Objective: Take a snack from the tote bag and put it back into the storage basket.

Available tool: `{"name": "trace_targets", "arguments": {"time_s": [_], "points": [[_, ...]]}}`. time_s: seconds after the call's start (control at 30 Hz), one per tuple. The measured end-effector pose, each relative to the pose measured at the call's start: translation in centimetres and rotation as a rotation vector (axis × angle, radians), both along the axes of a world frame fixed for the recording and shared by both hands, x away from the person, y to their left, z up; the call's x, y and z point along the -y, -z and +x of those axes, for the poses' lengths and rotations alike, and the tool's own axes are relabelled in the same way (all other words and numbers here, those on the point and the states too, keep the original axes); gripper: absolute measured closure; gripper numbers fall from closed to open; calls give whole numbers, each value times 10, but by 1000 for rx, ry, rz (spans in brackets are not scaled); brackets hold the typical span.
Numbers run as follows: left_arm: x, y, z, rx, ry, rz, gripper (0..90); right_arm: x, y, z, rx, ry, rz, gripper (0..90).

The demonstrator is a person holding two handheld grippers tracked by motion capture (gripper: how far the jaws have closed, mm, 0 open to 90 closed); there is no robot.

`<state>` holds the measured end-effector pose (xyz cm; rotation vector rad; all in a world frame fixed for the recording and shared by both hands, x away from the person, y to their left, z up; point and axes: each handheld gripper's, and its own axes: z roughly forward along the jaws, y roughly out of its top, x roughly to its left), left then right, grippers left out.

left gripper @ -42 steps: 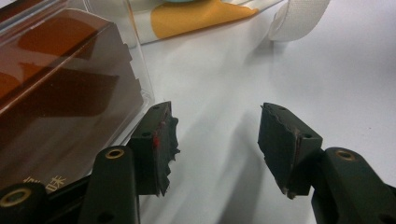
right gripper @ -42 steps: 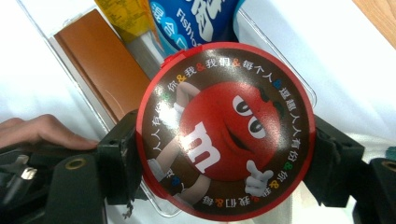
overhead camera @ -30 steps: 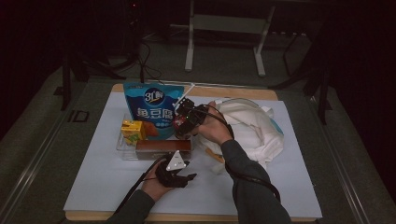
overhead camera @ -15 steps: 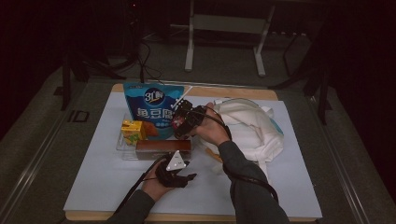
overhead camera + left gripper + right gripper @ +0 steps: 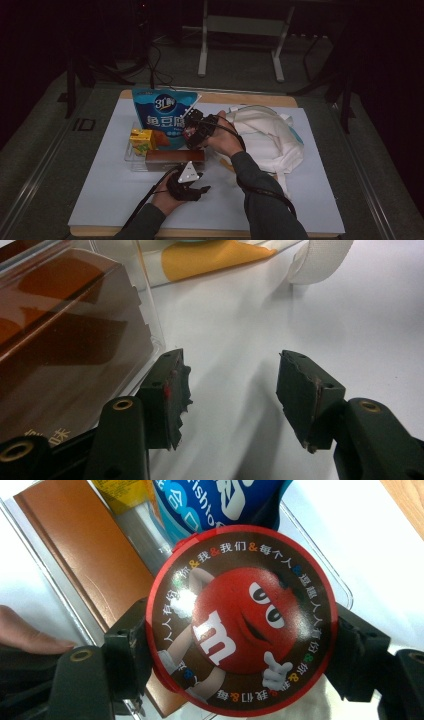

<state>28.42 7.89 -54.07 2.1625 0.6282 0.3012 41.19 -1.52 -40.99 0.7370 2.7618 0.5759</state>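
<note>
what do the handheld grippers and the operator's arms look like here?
Both grippers are black. The left gripper has two blocky jaws with brass-coloured screw eyes, ragged pads with a red mark, a grey three-cornered plate and a trailing black cable. The right gripper also trails a cable. Sleeves are dark grey.

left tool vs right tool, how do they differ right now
The left tool has its jaws apart over bare white table, holding nothing; the right tool is clamped on a round red candy tin. The left sits beside the clear tray; the right hangs above it. Both have black jaws.
</note>
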Motion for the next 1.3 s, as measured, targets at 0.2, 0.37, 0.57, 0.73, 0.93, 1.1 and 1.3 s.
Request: {"name": "trace_targets", "arguments": {"time_s": [0.2, 0.37, 0.57, 0.73, 0.93, 1.1, 1.3], "points": [[0, 0, 0, 2, 1, 2, 451, -2, 3, 0, 15, -6, -4, 258], [0, 0, 0, 1, 1, 1, 451, -2, 5, 1, 31, 0, 2, 257], [0, 0, 0, 3, 0, 3, 451, -1, 6, 2, 40, 12, 12, 257], [0, 0, 0, 2, 1, 3, 451, -1, 7, 3, 52, 30, 24, 257], [0, 0, 0, 1, 2, 3, 451, 0, 9, 4, 59, 41, 36, 257], [0, 0, 0, 2, 3, 5, 451, 0, 12, 4, 58, 42, 35, 257], [0, 0, 0, 2, 4, 8, 450, 0, 17, 5, 44, 40, 31, 257]]}}
